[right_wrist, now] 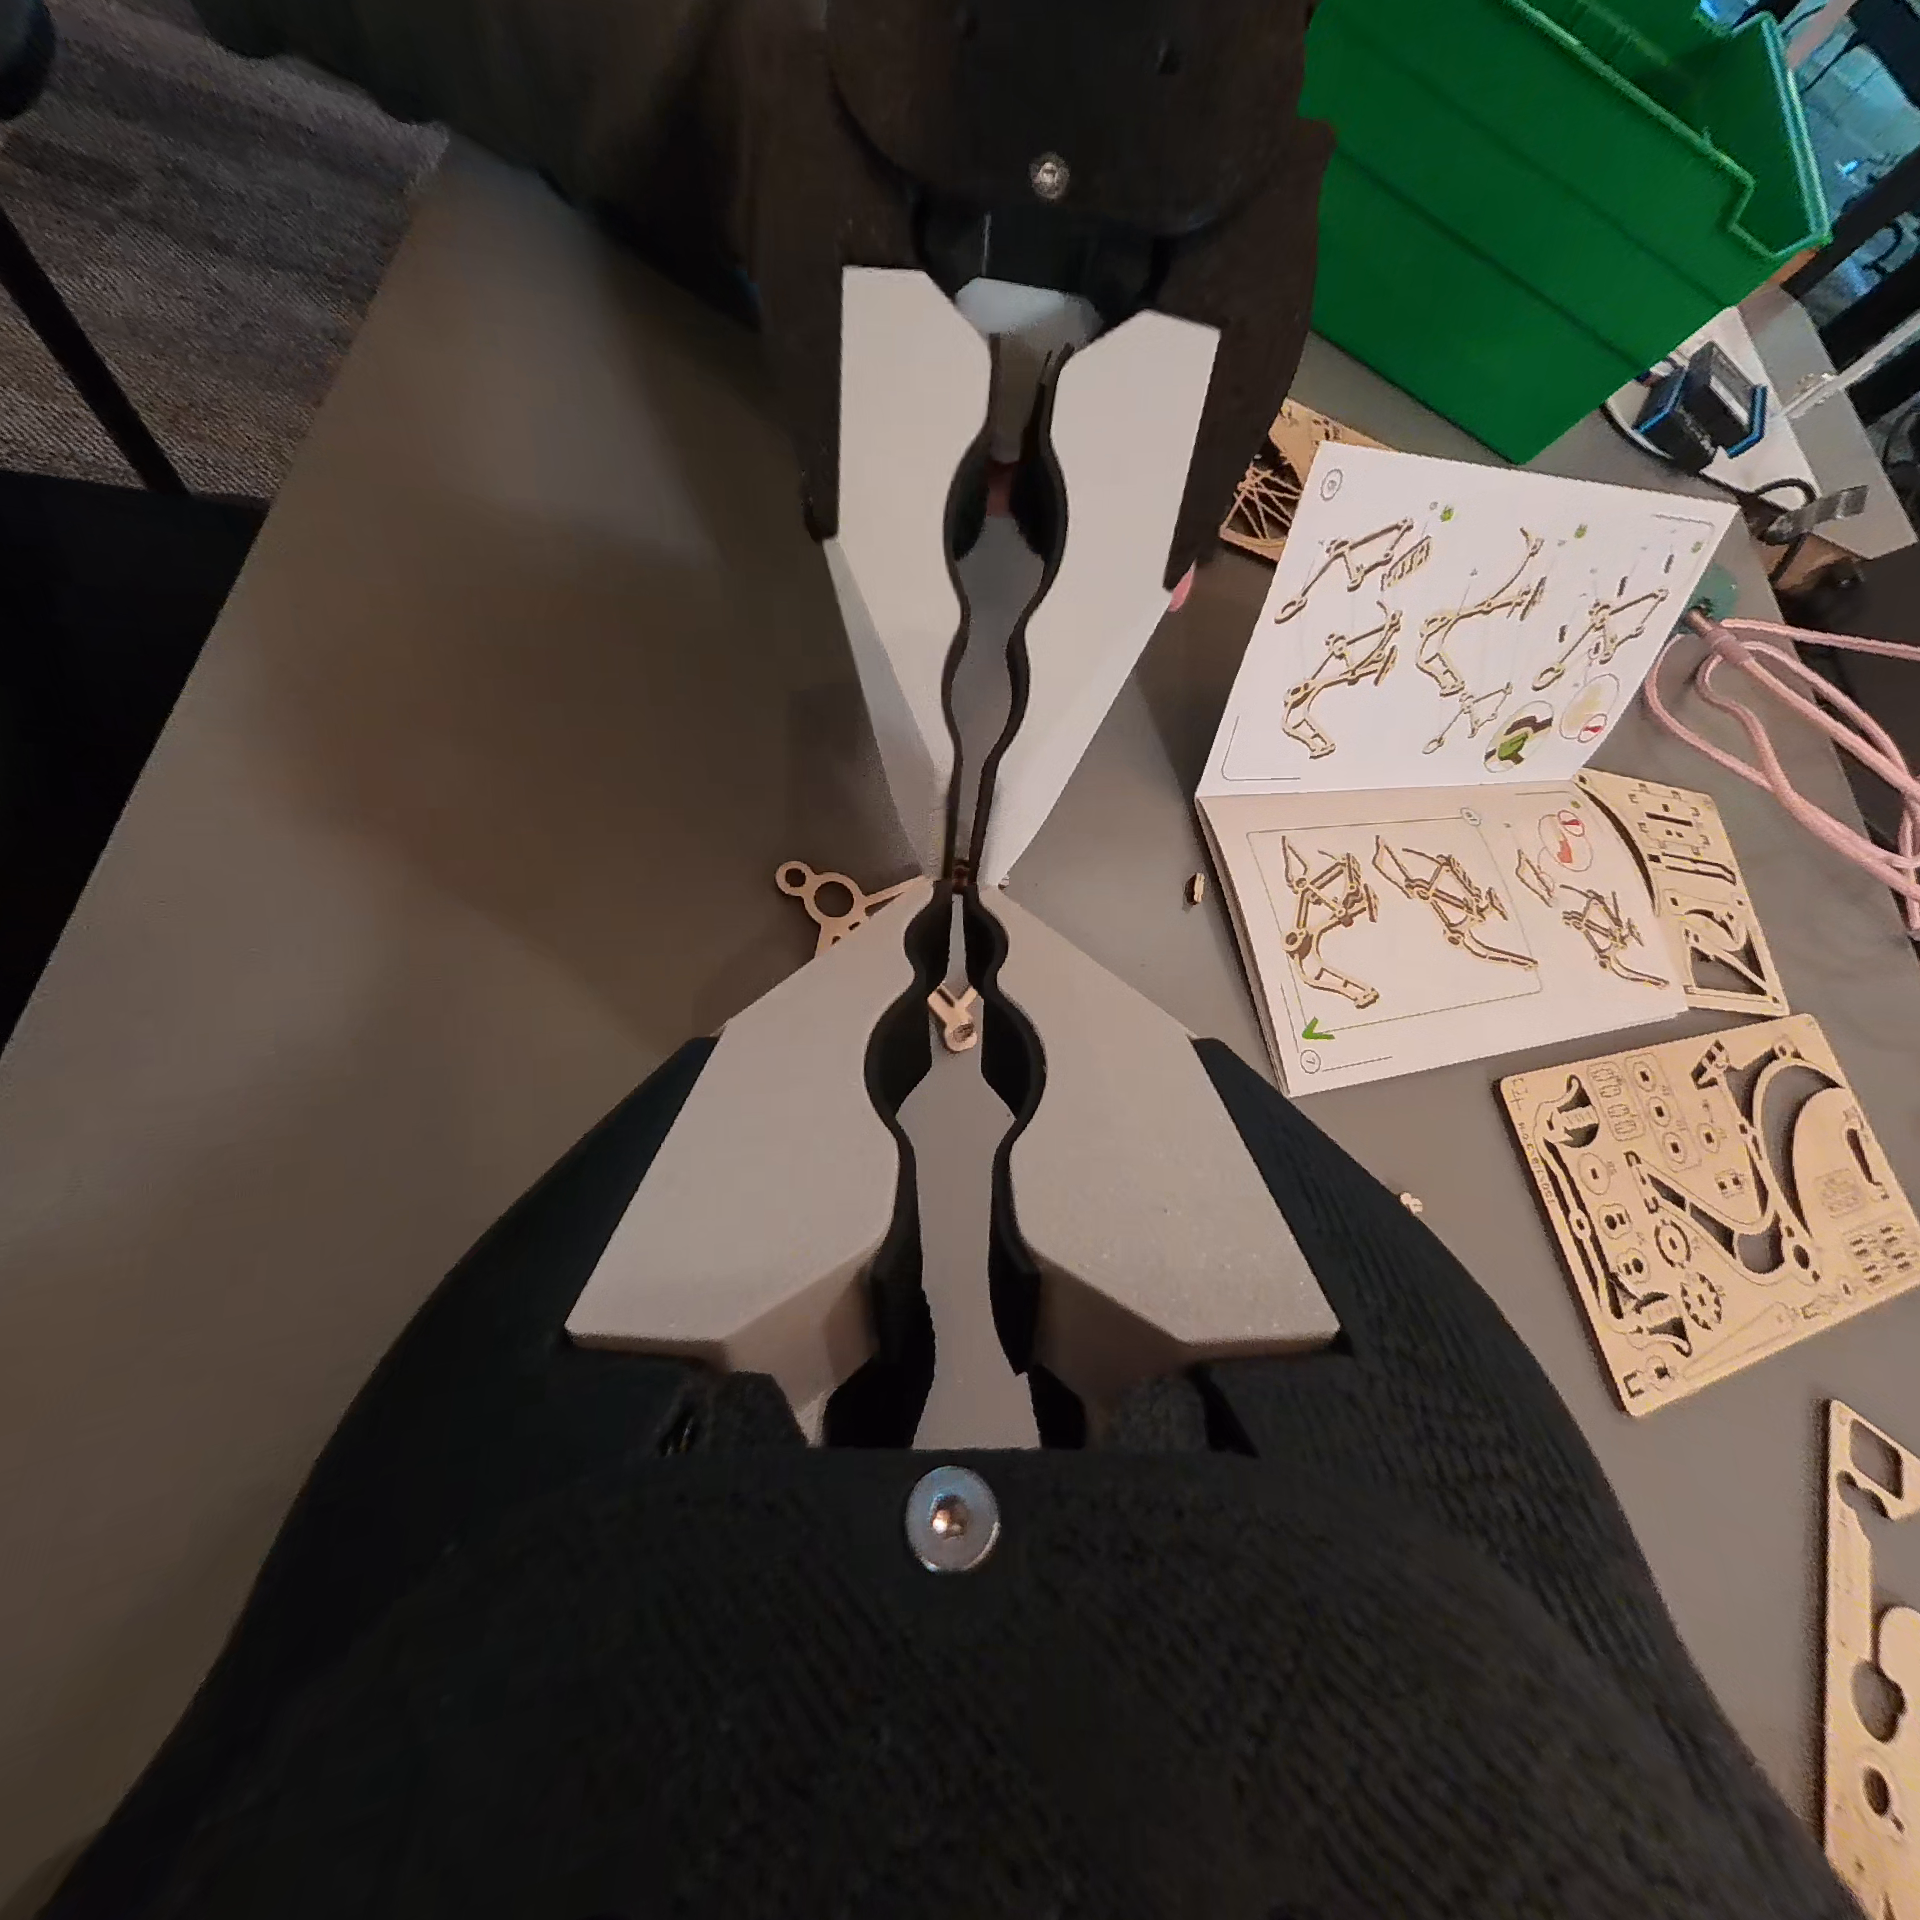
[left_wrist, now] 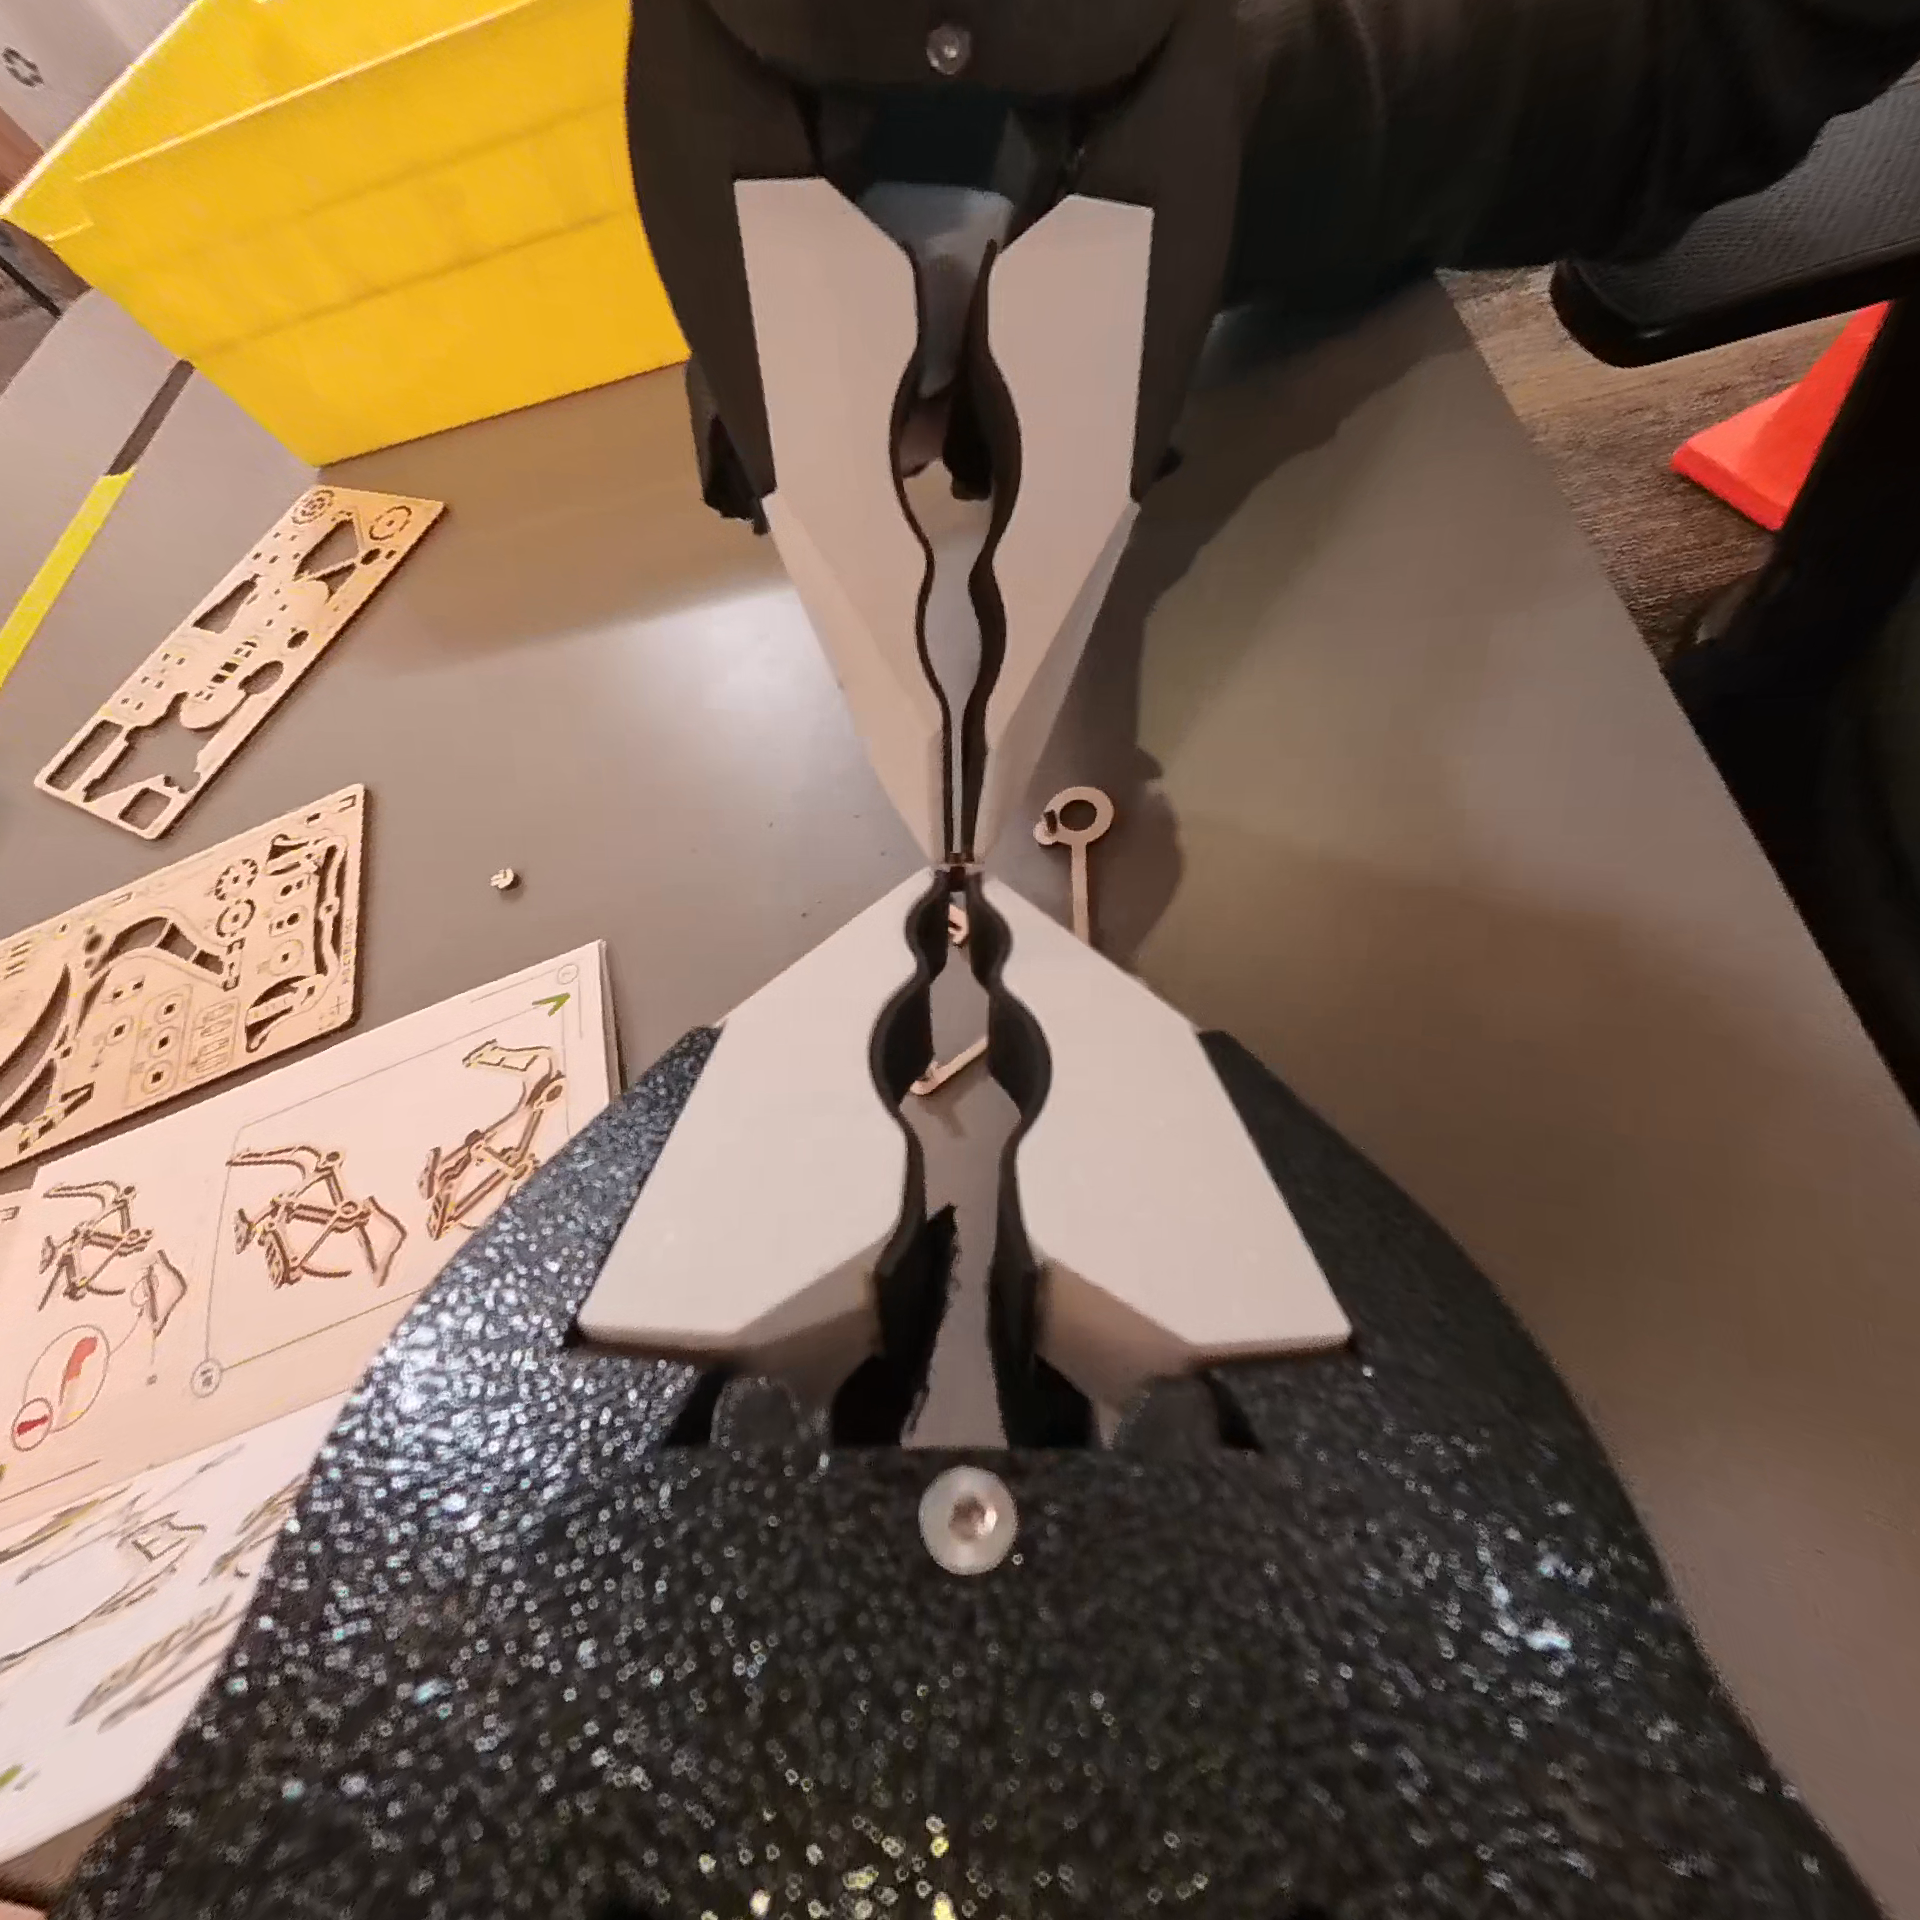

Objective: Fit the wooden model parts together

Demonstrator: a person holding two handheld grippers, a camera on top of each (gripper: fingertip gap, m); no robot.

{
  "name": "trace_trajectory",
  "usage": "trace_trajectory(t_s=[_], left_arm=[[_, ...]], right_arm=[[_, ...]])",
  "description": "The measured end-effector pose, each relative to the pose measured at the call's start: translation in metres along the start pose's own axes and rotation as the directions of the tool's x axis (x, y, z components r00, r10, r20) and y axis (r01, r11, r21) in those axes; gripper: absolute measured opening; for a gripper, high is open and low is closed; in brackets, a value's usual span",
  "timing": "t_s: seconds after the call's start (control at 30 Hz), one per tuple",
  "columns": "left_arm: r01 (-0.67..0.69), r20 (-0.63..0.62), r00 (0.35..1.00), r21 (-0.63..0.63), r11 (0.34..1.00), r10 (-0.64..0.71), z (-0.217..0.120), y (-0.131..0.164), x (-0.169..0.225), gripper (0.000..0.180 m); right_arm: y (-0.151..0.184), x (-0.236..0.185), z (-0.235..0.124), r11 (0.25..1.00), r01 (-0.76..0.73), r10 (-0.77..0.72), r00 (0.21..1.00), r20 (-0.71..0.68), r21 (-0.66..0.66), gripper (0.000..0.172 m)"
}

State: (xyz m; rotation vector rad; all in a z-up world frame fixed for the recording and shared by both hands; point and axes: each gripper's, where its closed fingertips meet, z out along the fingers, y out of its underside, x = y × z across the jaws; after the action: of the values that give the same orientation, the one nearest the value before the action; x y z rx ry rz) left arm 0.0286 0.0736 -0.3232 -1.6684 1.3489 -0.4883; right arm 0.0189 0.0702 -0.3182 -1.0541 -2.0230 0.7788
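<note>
Grey bench point(left_wrist: 540, 665) carries punched wooden sheets point(left_wrist: 249, 644) and a booklet point(right_wrist: 1455, 831), while left gripper point(left_wrist: 953, 883) and right gripper point(right_wrist: 958, 896) meet tip to tip, both clenched on a tiny wooden part point(left_wrist: 954, 861) that wants steady, aligned pressure.

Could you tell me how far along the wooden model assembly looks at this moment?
Early to midway. Done: several pieces are already punched out of the wooden sheets. In hand: the left gripper and right gripper meet tip to tip, pinching something tiny between them; what it is cannot be told. Left: a loose ring-ended piece and others lie unjoined on the table, with the instruction booklet open.
</note>
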Motion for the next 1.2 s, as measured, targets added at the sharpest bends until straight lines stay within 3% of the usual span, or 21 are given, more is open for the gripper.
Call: trace_trajectory(t_s=[0.03, 0.27, 0.53, 0.7, 0.97, 1.2], left_arm=[[0.005, 0.001, 1.0, 0.0, 1.0, -0.005, 0.0, 0.0, 0.0, 0.0], [0.088, -0.034, 0.996, 0.028, 0.996, -0.087, 0.0, -0.002, 0.001, 0.0], [0.268, -0.129, 0.96, 0.172, 0.948, -0.248, -0.01, -0.021, -0.003, 0.0], [0.343, -0.183, 0.936, 0.295, 0.892, -0.3, -0.019, -0.038, -0.007, 0.0], [0.359, -0.179, 0.933, 0.373, 0.855, -0.313, -0.023, -0.047, -0.012, 0.0], [0.341, -0.141, 0.94, 0.357, 0.87, -0.31, -0.022, -0.043, -0.015, 0.001]], right_arm=[[0.0, 0.0, 0.0, 1.0, 0.002, -0.002, 1.0, -0.002, 0.003, 0.0], [-0.001, 0.0, -0.001, 0.999, -0.018, 0.018, 1.0, 0.0, 0.05, 0.0], [-0.02, 0.007, -0.014, 0.968, -0.119, 0.117, 0.993, 0.019, 0.221, 0.0], [-0.034, 0.013, -0.025, 0.909, -0.231, 0.22, 0.973, 0.073, 0.346, 0.0], [-0.041, 0.019, -0.032, 0.838, -0.335, 0.304, 0.942, 0.142, 0.43, 0.0], [-0.038, 0.022, -0.029, 0.885, -0.239, 0.247, 0.969, 0.033, 0.399, 0.0]])
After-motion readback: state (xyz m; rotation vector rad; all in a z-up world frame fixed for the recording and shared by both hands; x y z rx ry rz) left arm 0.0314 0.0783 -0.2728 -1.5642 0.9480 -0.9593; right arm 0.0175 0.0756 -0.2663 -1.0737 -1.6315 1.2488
